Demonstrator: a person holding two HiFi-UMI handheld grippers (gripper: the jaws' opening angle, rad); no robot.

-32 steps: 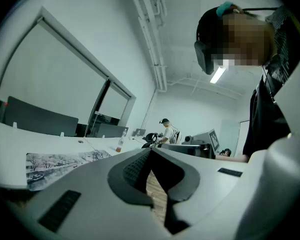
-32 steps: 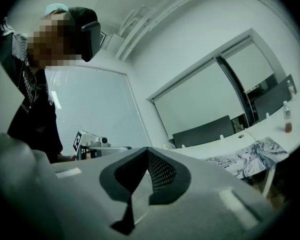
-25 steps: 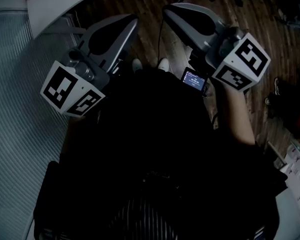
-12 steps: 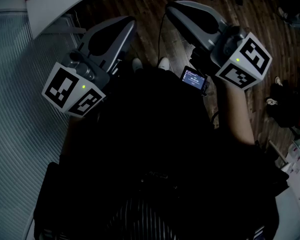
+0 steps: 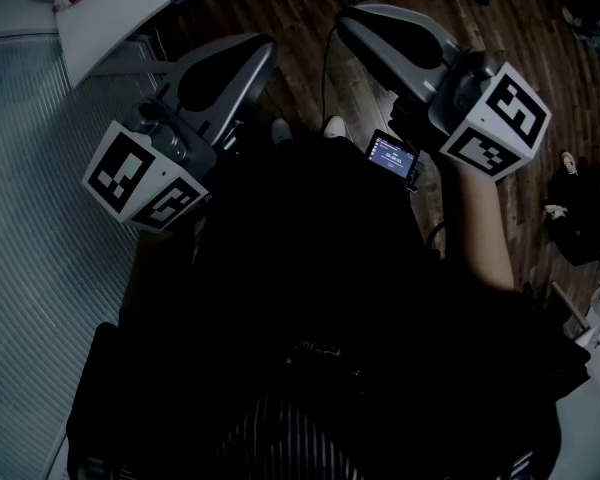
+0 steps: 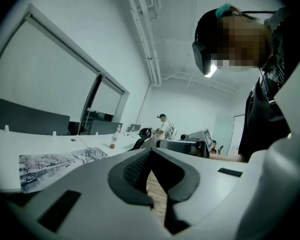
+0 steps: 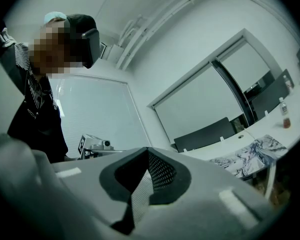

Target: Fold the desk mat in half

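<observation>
The desk mat (image 6: 55, 162), printed with a snowy mountain picture, lies flat on a white desk (image 6: 10, 176); the right gripper view shows the desk mat (image 7: 252, 156) at the right. I hold both grippers in front of my body, above a wooden floor and away from the desk. The left gripper (image 5: 263, 46) points up the head view, shut and empty, and its tips (image 6: 151, 151) meet. Beside it, the right gripper (image 5: 345, 18) is shut too, its tips (image 7: 147, 150) touching with nothing between them.
The desk's corner (image 5: 110, 8) shows at the head view's top left, beside ribbed blinds (image 5: 30, 228). A small lit screen (image 5: 392, 156) hangs at my waist. A bottle (image 6: 113, 141) stands on the desk, with dark chairs behind. A person (image 6: 163, 126) stands far back.
In the head view the right gripper has shifted a little to the right, and the floor and desk corner have slid slightly. Both grippers stay shut.
</observation>
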